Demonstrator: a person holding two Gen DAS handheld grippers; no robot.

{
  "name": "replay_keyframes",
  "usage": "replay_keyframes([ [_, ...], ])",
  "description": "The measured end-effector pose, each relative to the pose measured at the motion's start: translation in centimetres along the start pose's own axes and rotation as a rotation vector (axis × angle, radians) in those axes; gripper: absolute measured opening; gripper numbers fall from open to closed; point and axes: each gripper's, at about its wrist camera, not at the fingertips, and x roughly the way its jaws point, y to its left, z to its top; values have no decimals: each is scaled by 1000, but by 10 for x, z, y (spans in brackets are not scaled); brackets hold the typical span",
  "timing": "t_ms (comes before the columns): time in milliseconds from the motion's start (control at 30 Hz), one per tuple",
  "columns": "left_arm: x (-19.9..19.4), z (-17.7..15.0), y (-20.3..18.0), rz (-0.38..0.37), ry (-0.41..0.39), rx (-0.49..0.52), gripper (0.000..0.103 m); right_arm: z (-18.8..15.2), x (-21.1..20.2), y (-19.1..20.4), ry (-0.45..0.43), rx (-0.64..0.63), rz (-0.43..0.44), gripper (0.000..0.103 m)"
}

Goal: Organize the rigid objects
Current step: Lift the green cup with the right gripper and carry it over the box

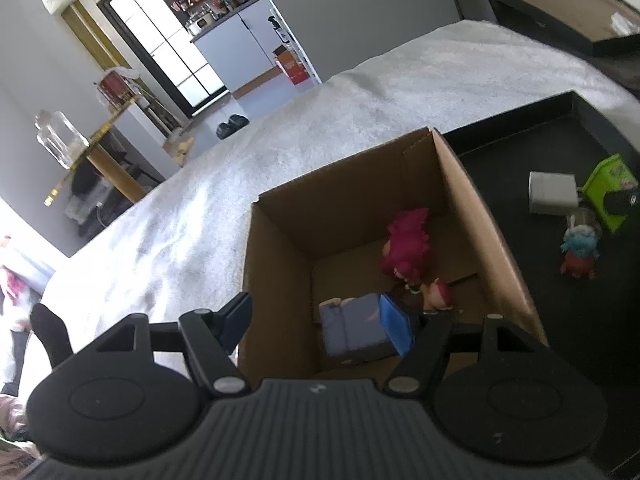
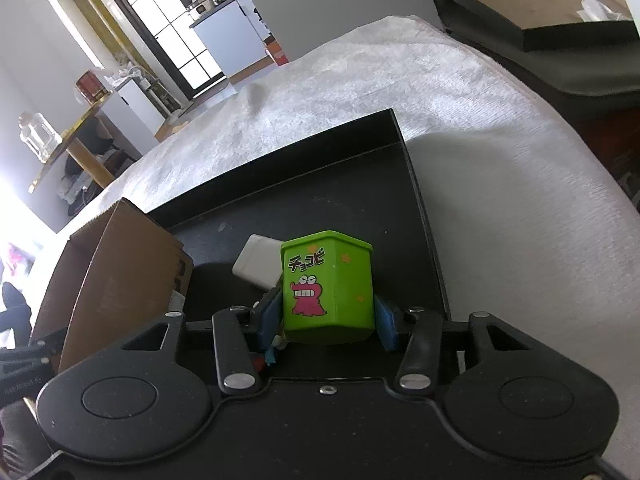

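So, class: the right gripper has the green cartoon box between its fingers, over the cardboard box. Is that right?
Not quite. The right gripper does have the green cartoon box between its fingers, but over the black tray, beside the cardboard box. The right wrist view shows it.

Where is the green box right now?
In the right wrist view the green box stands between the right gripper fingers on the black tray, just in front of a white block.

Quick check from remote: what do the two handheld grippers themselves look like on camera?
Both match: black plastic bodies with ribbed centres, two round discs, silver pivot rivets on black linkage arms, and blue pads on the fingers. Left gripper, right gripper. No cables or sleeves are visible.
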Motion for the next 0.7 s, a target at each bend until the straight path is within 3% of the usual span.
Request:
replay_keyframes([
  [400,-9,2,13,-52,-28,-69,69,1,-21,19,-3,-55,-56,47],
  [700,-6,-7,36,-60,0,-155,69,2,-42,45,-29,-73,-96,47],
])
